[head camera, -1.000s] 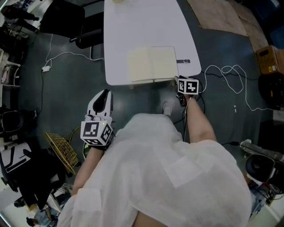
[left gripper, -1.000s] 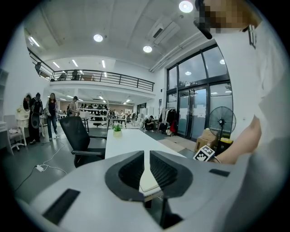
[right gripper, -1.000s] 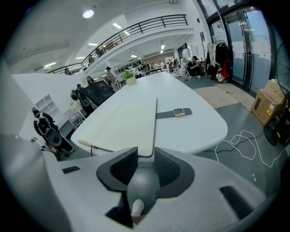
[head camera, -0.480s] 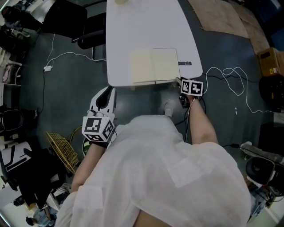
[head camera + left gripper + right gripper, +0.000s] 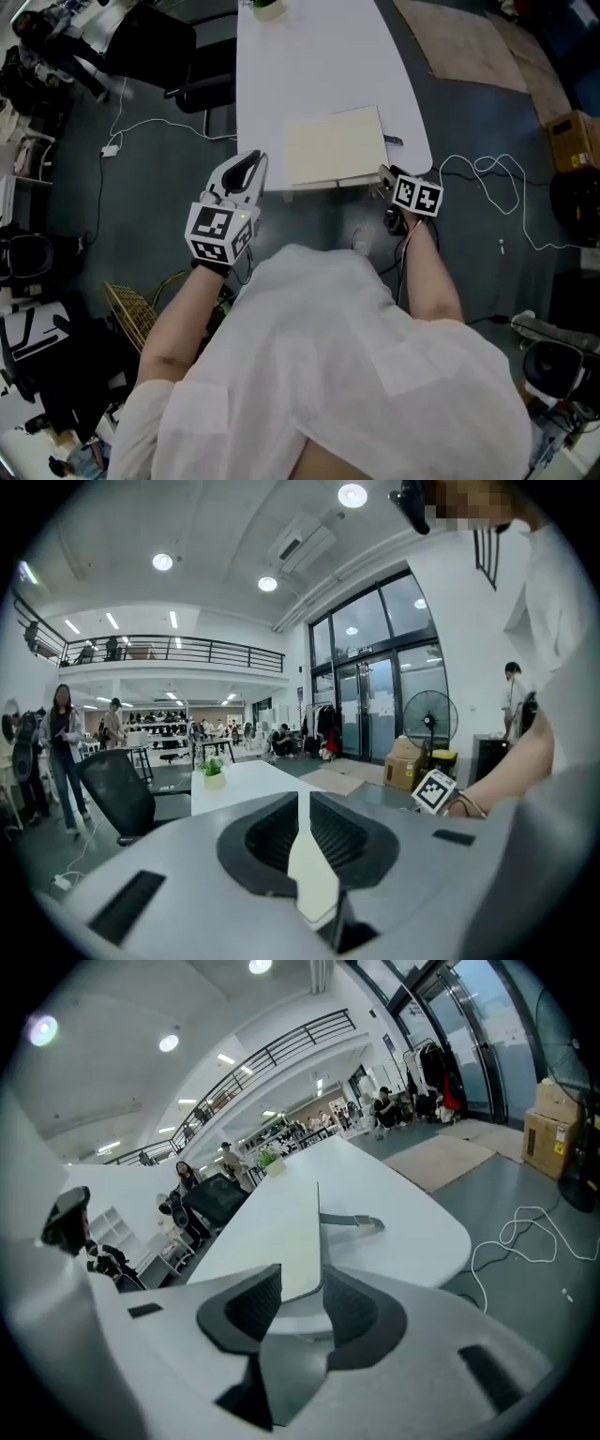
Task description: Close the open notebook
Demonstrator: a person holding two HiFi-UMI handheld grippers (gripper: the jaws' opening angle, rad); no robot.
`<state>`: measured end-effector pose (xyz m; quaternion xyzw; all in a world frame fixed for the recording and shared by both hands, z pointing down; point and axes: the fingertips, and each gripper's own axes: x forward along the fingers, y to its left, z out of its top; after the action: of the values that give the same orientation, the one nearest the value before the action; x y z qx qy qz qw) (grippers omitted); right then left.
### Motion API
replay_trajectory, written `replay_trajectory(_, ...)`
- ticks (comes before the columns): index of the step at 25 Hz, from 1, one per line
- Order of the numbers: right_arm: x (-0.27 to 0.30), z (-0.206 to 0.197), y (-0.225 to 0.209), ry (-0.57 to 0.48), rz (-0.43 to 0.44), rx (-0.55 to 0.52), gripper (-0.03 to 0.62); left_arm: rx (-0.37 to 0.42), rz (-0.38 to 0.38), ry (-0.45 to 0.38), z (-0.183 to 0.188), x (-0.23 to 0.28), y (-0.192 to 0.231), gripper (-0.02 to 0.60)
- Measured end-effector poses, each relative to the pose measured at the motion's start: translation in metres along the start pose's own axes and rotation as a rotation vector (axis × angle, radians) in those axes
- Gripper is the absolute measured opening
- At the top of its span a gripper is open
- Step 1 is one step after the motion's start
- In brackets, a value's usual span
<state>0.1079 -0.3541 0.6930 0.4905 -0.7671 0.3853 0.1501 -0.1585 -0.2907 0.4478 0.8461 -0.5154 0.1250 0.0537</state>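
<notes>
The open notebook (image 5: 333,150) lies flat with its cream pages up near the front edge of the white table (image 5: 309,66). My right gripper (image 5: 382,174) is at its near right corner. In the right gripper view the notebook (image 5: 281,1232) has that corner between the jaws of my right gripper (image 5: 302,1283). They are opening, and a gap shows beside the left pad. A dark strap (image 5: 354,1223) lies on the table just right of the notebook. My left gripper (image 5: 251,157) hovers by the table's near left corner, its jaws narrowly apart with nothing between them.
A small potted plant (image 5: 214,772) stands at the table's far end. A black office chair (image 5: 155,42) is to the table's left, and white cables (image 5: 487,169) and a cardboard box (image 5: 567,127) are on the floor to its right. A wire basket (image 5: 131,314) sits near my left side.
My left gripper has travelled from beside my hip up to the table's near left corner. The right gripper has stayed at the notebook's corner and lifted a little. The notebook is still open.
</notes>
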Motion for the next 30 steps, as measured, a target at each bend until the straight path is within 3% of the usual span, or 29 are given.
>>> replay_trajectory(6,-0.018,0.021,0.038,-0.086,0.036,-0.052,0.143,-0.117,0.085,-0.072,0.011,-0.001,0.010,0.037)
replay_trajectory(15,-0.022,0.031,0.119,-0.109,0.128,-0.306,0.139,-0.119,0.104,-0.077,0.001,-0.020,0.012,0.037)
replay_trajectory(30,0.011,-0.002,0.188,-0.014,0.228,-0.408,0.118,-0.136,0.146,-0.072,-0.008,-0.043,0.027,0.037)
